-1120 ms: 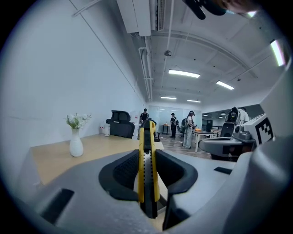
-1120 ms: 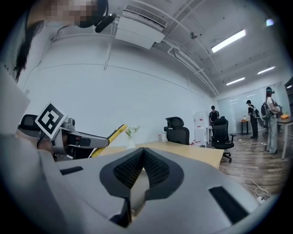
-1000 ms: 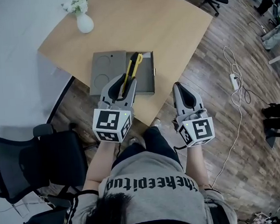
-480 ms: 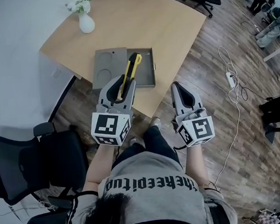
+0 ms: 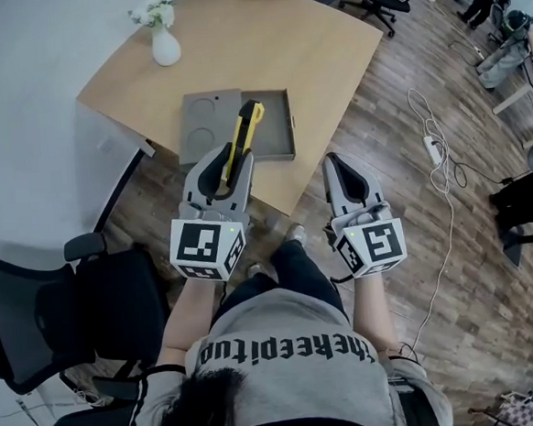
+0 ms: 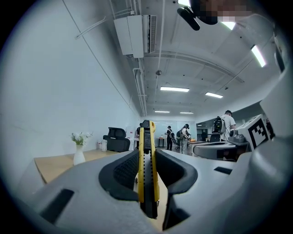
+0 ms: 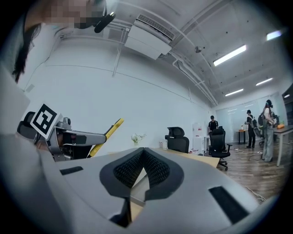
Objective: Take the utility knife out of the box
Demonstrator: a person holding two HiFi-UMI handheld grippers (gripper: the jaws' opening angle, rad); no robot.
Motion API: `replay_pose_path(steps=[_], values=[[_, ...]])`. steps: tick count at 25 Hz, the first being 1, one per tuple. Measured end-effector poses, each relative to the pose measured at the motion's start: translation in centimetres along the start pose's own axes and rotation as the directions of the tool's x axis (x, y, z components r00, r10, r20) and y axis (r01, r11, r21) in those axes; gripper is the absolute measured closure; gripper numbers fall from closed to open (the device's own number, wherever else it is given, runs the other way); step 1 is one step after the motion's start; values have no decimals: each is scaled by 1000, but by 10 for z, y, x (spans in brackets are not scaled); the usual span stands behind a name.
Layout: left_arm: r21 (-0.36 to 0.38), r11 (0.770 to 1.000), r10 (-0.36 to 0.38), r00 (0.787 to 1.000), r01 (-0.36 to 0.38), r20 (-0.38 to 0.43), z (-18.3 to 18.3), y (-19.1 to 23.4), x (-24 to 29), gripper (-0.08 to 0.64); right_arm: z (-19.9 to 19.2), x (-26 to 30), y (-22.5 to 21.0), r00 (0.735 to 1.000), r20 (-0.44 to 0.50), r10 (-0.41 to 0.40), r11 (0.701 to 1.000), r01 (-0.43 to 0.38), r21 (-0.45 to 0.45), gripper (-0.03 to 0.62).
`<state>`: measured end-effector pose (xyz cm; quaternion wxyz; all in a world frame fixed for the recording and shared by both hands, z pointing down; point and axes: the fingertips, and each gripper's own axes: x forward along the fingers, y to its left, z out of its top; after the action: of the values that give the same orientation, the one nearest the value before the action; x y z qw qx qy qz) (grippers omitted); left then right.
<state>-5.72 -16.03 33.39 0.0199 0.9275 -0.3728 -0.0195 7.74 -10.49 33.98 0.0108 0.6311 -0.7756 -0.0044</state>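
Note:
A yellow and black utility knife is clamped between the pads of my left gripper. Its tip points out over the open grey box on the wooden table. In the left gripper view the knife stands on edge between the two black pads of my left gripper. My right gripper hangs beside the table's near corner, shut with nothing in it. In the right gripper view its pads meet at the tips, and the knife shows at the left.
The box has two round recesses at its left side. A white vase with flowers stands at the table's far left. A black office chair sits at my left. A power strip and cable lie on the wood floor at the right.
Both grippers have drawn back toward the person and risen a little. The knife has come along in the left gripper, away from the box.

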Motion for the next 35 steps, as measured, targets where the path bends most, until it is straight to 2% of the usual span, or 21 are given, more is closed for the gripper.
replay_pose_path(steps=[15,24,35], values=[[33,999,4,996,-7,85,17,2,-15,434,8,-2,3,1000,28,-5,1000,6,-9,586],[31,997,63,991,-67,118,25,-8,-12,434,12,-13,-14,1000,14,11,1000,-10,-14,586],[29,987,153,977,-159,150,35,-38,-28,433,17,-37,-21,995,14,103,994,-102,-26,586]])
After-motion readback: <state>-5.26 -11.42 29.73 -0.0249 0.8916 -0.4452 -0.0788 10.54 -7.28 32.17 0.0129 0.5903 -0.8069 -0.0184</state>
